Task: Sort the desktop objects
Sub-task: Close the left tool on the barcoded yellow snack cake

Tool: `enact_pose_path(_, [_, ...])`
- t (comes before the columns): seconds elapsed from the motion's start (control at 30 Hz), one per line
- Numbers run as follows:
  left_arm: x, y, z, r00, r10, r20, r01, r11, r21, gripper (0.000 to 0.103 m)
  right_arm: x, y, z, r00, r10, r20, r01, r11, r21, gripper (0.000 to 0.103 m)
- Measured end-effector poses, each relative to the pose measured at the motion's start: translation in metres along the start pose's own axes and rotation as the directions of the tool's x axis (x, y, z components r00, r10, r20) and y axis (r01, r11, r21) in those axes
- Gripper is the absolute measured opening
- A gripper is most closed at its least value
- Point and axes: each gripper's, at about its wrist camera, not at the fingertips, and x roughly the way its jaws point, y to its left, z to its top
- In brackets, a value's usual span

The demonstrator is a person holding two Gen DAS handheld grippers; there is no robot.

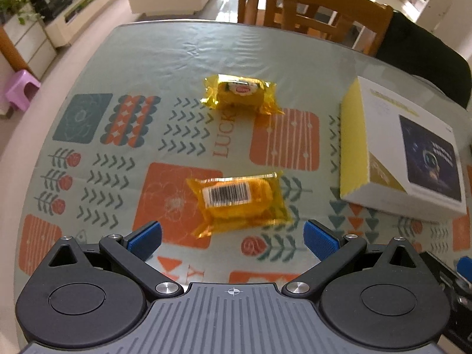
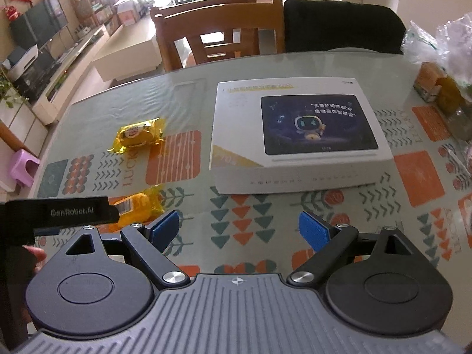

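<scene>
While both tongs gape empty, the near snack packet (image 1: 239, 199) lies crosswise just ahead of the left tongs (image 1: 233, 240), probably beyond the right tongs' (image 2: 239, 231) left side.

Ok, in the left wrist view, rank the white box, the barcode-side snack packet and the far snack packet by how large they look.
1. white box, clearly largest.
2. barcode-side snack packet.
3. far snack packet.
The two packets look like the same kind; the nearer one probably appears larger only because it is closer to the camera.
</scene>
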Motion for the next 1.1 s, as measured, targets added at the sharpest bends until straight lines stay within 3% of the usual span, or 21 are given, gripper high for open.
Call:
enact_pose_path(0.4, [0.06, -0.019, 0.027, 0.997, 0.028, -0.068, -0.03, 0.999, -0.028, 0.103, 0.033, 0.001, 0.029, 0.999, 0.002, -0.037, -0.003, 1.0, -0.024, 0.103])
enact_pose_path(1.1, [0.115, -0.021, 0.024, 0.984, 0.082, -0.159, -0.086, 0.996, -0.02, 0.103, 0.066, 0.009, 0.034, 0.995, -0.005, -0.1, 0.001, 0.999, -0.045, 0.103])
